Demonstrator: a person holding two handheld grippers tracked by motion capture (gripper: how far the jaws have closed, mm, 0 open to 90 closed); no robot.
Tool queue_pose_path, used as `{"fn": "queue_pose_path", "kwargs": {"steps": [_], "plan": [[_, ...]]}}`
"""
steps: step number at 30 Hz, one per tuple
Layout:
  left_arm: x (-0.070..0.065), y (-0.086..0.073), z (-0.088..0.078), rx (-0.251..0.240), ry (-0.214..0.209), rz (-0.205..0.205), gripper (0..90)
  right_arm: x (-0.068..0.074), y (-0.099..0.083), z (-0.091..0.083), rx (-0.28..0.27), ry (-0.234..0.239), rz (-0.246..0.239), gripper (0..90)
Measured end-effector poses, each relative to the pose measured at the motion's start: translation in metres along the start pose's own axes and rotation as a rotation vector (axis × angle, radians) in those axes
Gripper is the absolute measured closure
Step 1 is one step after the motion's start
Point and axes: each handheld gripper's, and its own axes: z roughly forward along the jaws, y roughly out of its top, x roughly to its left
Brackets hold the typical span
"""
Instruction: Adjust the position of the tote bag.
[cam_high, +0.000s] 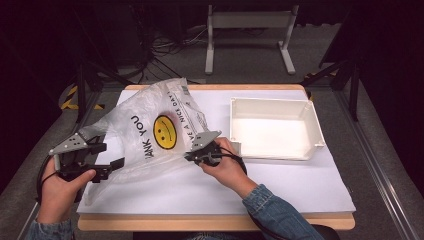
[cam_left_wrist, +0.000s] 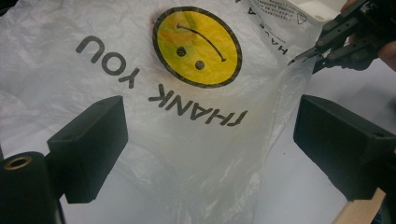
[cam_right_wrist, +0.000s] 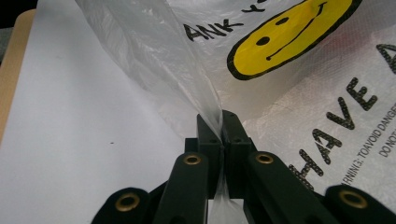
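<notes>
Pinching bag edge, right gripper (cam_right_wrist: 219, 126) clamped on plastic bag (cam_high: 150, 127) at worktop (cam_high: 280, 185) left half; left gripper (cam_left_wrist: 210, 144) fingers wide. Bag light, floppy, slippery; grab rim.

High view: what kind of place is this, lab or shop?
Likely a lab recording station: white-topped table ringed by dark curtains, cables loose on the floor behind, and hand-held grippers working a plastic bag.

Clear plastic bag (cam_high: 150, 125) – yellow smiley, blk text – beside white bin (cam_high: 272, 129).
</notes>
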Motion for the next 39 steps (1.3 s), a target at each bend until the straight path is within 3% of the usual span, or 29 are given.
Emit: {"fn": "queue_pose_path", "kwargs": {"steps": [8, 19, 29, 37, 38, 39], "plan": [[0.004, 0.004, -0.004, -0.027, 0.007, -0.002, 11.2, 0.001, 0.001, -0.022, -0.014, -0.007, 0.006, 89.7], [0.015, 0.009, -0.007, -0.051, 0.04, -0.015, 11.4, -0.012, -0.009, -0.059, -0.018, -0.079, 0.024, 89.7], [0.029, 0.006, 0.005, -0.012, 0.122, -0.015, 10.3, -0.041, -0.033, -0.088, -0.023, -0.157, 0.123, 89.6], [0.036, -0.001, 0.032, 0.055, 0.149, 0.035, 10.2, -0.053, -0.045, -0.094, -0.042, -0.178, 0.181, 89.5], [0.036, -0.002, 0.035, 0.063, 0.146, 0.055, 12.6, -0.053, -0.046, -0.094, -0.044, -0.179, 0.184, 89.4], [0.035, -0.002, 0.038, 0.06, 0.135, 0.083, 23.8, -0.054, -0.046, -0.093, -0.046, -0.179, 0.19, 89.4]]}}
